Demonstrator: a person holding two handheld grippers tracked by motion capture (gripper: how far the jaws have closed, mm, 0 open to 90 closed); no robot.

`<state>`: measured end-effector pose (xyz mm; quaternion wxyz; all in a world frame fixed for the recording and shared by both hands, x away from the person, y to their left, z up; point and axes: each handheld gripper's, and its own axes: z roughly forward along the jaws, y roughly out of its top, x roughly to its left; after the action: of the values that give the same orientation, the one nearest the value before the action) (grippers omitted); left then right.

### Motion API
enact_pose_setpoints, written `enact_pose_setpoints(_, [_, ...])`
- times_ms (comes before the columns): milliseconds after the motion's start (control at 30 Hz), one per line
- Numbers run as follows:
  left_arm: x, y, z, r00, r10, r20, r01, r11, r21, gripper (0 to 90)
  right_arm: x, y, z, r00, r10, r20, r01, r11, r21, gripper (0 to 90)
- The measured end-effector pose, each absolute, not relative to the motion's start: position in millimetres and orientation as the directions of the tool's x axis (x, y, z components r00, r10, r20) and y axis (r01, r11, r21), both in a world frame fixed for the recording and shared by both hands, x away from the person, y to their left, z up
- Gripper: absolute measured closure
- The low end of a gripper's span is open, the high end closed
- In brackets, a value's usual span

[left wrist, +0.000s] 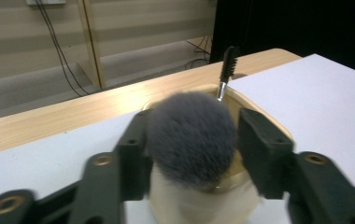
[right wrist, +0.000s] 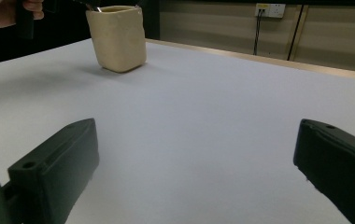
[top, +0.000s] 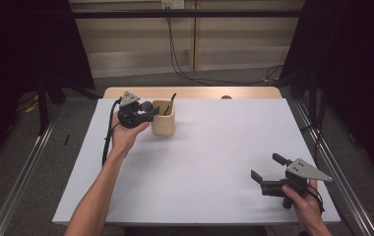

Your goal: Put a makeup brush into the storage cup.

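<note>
So the landmark here is the beige cup (top: pixel 163 118), sitting toward the far left part of the white table (top: pixel 214 162), close to the wooden strip (top: pixel 195 92) along the far edge. The left gripper (top: pixel 148 113) is right at the cup's left side, up at rim level. In the left gripper view its jaws straddle the fluffy dark head of a makeup brush (left wrist: pixel 192 136), which pokes up out of the cup. There's a sliver of daylight on the right side between bristles and jaw, while the left jaw is right against the fluff, so it reads as let go rather than squeezed; the brush stands in the cup on its own. Behind the brush head, at the cup's far rim, a thin mascara-style wand (left wrist: pixel 226 70) leans up and out, silver ferrule and all. It's the one thing crowding the brush in there.

The right gripper (top: pixel 266 168) is well apart from the cup, over at the near right corner of the table, held in the person's hand with jaws spread wide and nothing between them. From its own view the cup (right wrist: pixel 117 36) is far off to the upper left, with bare white tabletop between.
</note>
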<state>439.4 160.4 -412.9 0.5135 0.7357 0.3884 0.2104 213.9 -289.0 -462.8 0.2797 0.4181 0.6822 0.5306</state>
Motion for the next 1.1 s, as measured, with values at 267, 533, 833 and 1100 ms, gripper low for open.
enact_pose_setpoints(267, [436, 161, -410, 0.617, 0.783, -0.081, 0.334, -0.168, 0.928, 25.5, 215, -290, -464, -0.492, 0.868, 0.068, 0.278, 0.083, 0.957, 0.0])
enact_pose_setpoints(533, [434, 160, -412, 0.607, 0.786, -0.116, 0.348, -0.131, 0.928, 7.8, 215, -293, -464, -0.486, 0.871, 0.074, 0.276, 0.073, 0.958, 0.0])
enact_pose_setpoints(833, [428, 165, -408, 0.617, 0.778, -0.122, 0.343, -0.126, 0.931, 2.7, 215, -292, -464, -0.49, 0.869, 0.067, 0.274, 0.081, 0.958, 0.0])
enact_pose_setpoints(1100, [416, 177, -403, 0.62, 0.778, -0.097, 0.309, -0.129, 0.942, 2.0, 214, -291, -463, -0.49, 0.87, 0.058, 0.272, 0.089, 0.958, 0.0])
